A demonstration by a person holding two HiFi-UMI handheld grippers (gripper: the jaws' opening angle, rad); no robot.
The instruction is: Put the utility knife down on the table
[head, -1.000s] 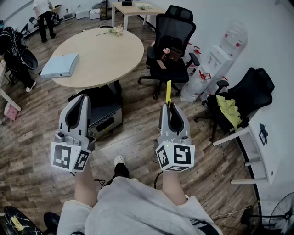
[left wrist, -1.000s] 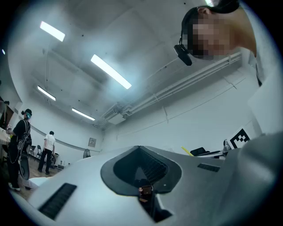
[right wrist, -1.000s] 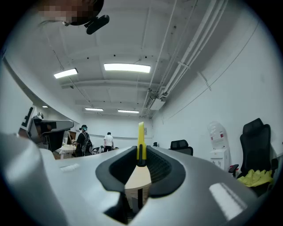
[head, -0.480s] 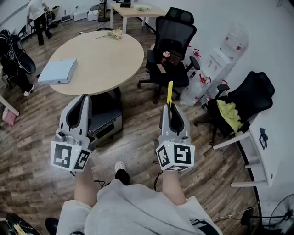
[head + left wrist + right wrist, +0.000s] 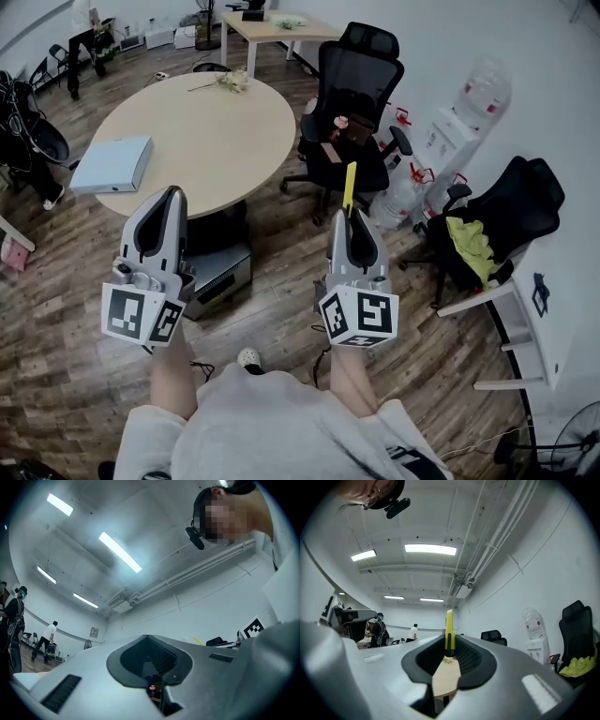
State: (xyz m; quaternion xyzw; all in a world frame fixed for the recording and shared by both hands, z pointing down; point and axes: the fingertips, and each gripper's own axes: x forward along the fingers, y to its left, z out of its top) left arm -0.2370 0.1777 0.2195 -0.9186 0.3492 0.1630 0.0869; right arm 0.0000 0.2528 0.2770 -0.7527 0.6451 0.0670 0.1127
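A yellow utility knife (image 5: 349, 187) sticks up and forward out of my right gripper (image 5: 345, 217), which is shut on its lower end. In the right gripper view the utility knife (image 5: 449, 630) stands upright between the dark pads of the right gripper (image 5: 447, 654). My left gripper (image 5: 172, 194) is held level with it at the left, shut, with nothing in it; the left gripper (image 5: 152, 667) shows only a narrow slit between its pads. Both hang over the wooden floor, short of the round beige table (image 5: 197, 122).
A light blue binder (image 5: 112, 162) lies on the table's left side and a sprig of flowers (image 5: 232, 82) at its far edge. A black box (image 5: 216, 262) stands under the table. A black office chair (image 5: 356, 103) stands to its right, a water dispenser (image 5: 464, 108) and a second chair (image 5: 511, 211) further right.
The view has shifted slightly, so the table and chair sit a little differently in the head view. Both grippers hold the same pose, the knife still in the right one.
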